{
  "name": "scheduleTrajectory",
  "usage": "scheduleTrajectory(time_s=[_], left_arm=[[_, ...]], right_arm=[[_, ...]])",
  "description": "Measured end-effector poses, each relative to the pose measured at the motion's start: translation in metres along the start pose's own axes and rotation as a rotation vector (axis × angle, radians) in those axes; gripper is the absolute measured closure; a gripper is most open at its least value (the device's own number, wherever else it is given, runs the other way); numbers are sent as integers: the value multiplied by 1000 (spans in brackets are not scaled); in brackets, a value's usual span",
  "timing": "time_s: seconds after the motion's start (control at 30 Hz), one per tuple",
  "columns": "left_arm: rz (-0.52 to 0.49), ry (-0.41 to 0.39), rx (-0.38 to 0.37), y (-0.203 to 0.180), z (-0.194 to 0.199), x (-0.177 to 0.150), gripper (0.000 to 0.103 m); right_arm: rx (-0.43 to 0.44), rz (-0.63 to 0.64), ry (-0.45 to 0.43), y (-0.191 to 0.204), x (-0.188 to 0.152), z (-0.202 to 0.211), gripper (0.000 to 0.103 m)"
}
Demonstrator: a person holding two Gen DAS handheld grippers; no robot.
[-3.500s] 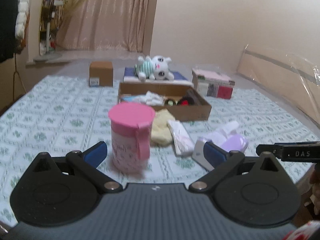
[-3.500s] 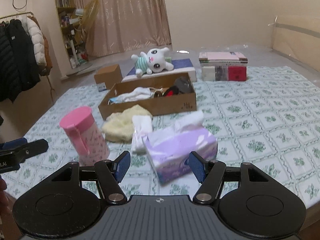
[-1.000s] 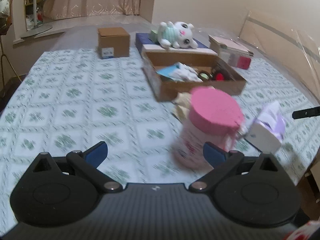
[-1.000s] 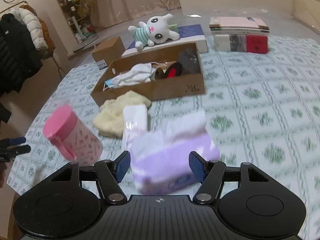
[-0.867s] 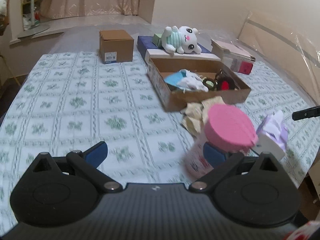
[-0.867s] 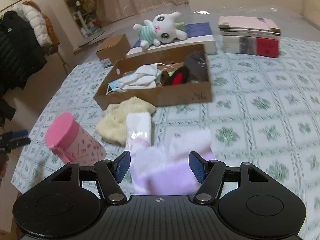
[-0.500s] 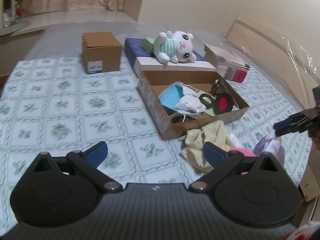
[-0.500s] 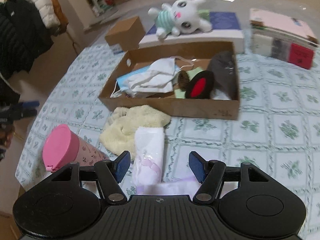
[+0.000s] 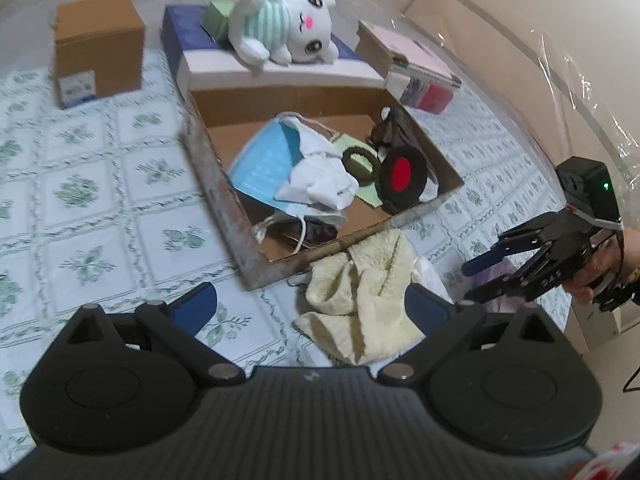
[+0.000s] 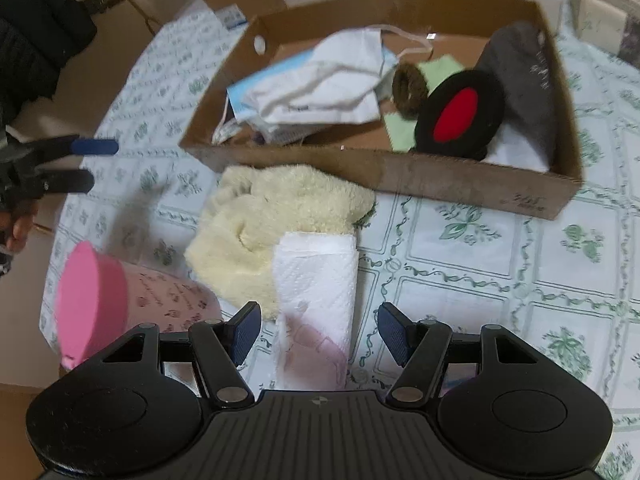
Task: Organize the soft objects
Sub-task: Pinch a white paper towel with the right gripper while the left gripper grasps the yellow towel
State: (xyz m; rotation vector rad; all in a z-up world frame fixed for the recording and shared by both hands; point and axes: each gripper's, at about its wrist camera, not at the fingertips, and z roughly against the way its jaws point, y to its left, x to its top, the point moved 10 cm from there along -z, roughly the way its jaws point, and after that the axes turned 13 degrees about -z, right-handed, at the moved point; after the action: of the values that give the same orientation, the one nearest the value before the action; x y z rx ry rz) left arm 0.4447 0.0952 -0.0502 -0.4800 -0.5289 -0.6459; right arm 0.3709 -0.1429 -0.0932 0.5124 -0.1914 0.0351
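Observation:
My left gripper (image 9: 310,306) is open above a crumpled pale yellow towel (image 9: 360,304), which lies against the near wall of a shallow cardboard box (image 9: 224,184). The box holds a blue face mask (image 9: 260,168), a white cloth (image 9: 316,176), a black and red round pad (image 9: 400,180) and a dark pouch. My right gripper (image 10: 320,330) is open over a white tissue pack (image 10: 316,280), and its pads stand clear of the pack. The yellow towel (image 10: 264,224) lies just beyond the pack, in front of the box (image 10: 400,176). Each gripper shows at the edge of the other's view.
A pink lidded cup (image 10: 92,296) stands left of the tissue pack. Behind the big box, a white plush toy (image 9: 280,20) lies on a blue and white box. A small brown carton (image 9: 98,48) and stacked books (image 9: 408,68) flank it. A patterned cloth (image 9: 80,192) covers the table.
Both views have moved forward and tipped down toward the box. The pink cup has left the left wrist view and the purple tissue box has left the right wrist view. Both grippers stayed open.

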Motion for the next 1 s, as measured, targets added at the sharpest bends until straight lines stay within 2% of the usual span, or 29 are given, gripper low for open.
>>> scheduleTrajectory(time_s=[0.17,0.3,0.33,0.4,0.47,0.53,0.77,1.0], left_arm=[[33,42,-41,0,-28,-3,4],[17,98,-65,-6,-47,-5,4],[13,109,-73,-8,-50,-6,4],[7,128,-89,-13,-56,-6,4],[-4,152,-104,-17,-62,-5,4],[-12,176,-126,-23,-68,-5,4],[-79,254,-151,-41,-90,6,4],[-169,346,-145,-57,-120,10,7]], right_arm=[[-28,6,50,-7,-3,-28,38],[-17,10,81,-6,-7,-42,39],[-17,13,82,-6,-7,-43,42],[-8,17,83,-4,-8,-43,58],[-3,15,77,-4,-9,-39,66],[-8,33,64,-2,-10,-33,77],[-9,22,-37,-7,1,9,80],[-25,-9,-108,-18,14,26,80]])
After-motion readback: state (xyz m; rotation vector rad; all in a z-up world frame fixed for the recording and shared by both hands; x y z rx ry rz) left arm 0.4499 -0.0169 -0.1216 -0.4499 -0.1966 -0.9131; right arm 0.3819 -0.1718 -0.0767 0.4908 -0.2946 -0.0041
